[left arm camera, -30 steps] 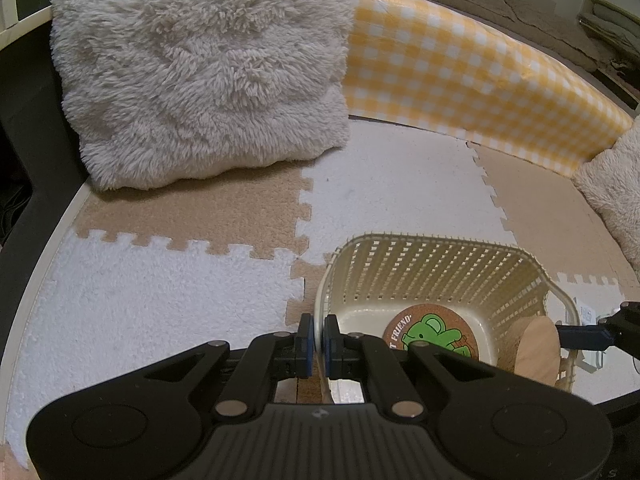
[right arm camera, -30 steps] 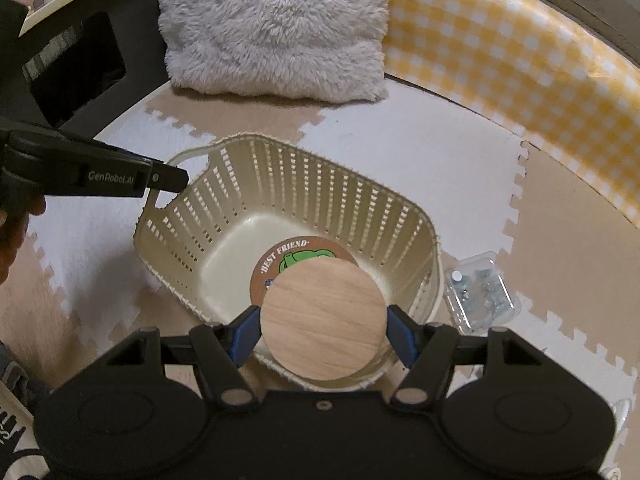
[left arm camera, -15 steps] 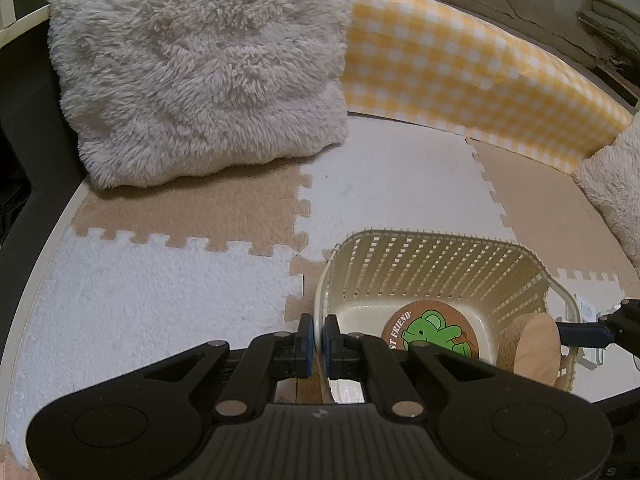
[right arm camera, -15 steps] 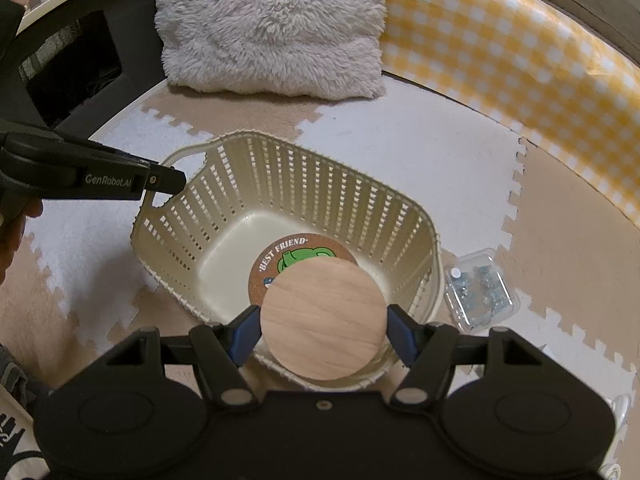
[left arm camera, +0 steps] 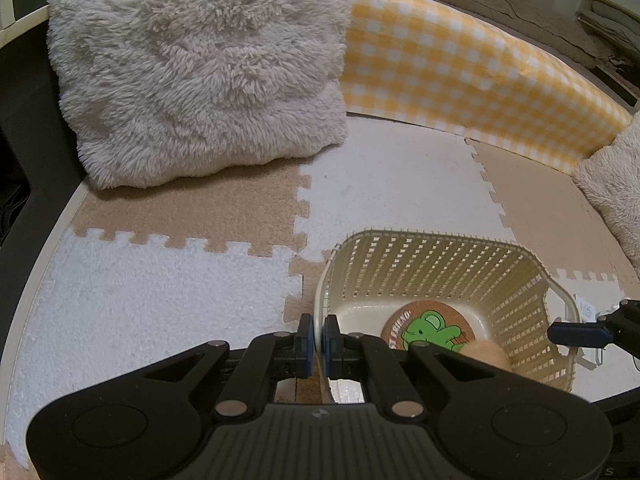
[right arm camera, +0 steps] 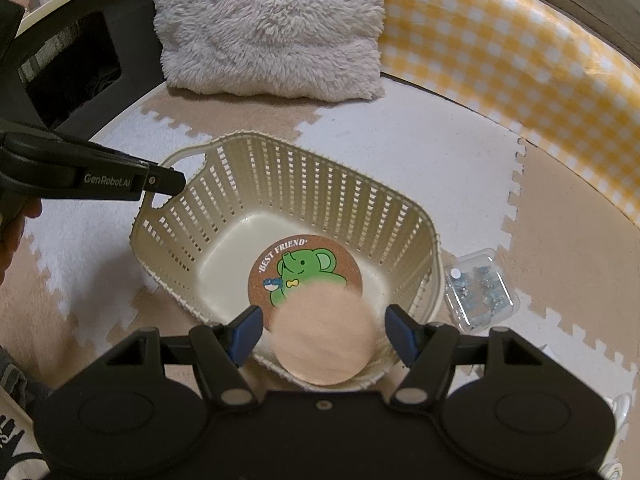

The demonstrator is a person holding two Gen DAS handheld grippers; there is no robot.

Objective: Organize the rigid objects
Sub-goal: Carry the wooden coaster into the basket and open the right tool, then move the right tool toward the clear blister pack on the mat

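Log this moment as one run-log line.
left gripper: shut on basket rim | right gripper: jaws open | wooden disc: blurred, apparently dropping into basket | elephant coaster: on basket floor

Blurred round wooden disc [right arm camera: 325,333] over cream slotted basket [right arm camera: 256,184], elephant coaster [right arm camera: 306,270] flat inside

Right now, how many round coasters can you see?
2. The elephant coaster lies flat on the basket floor. The plain wooden coaster, blurred, is between the open right gripper fingers, over the basket's near rim.
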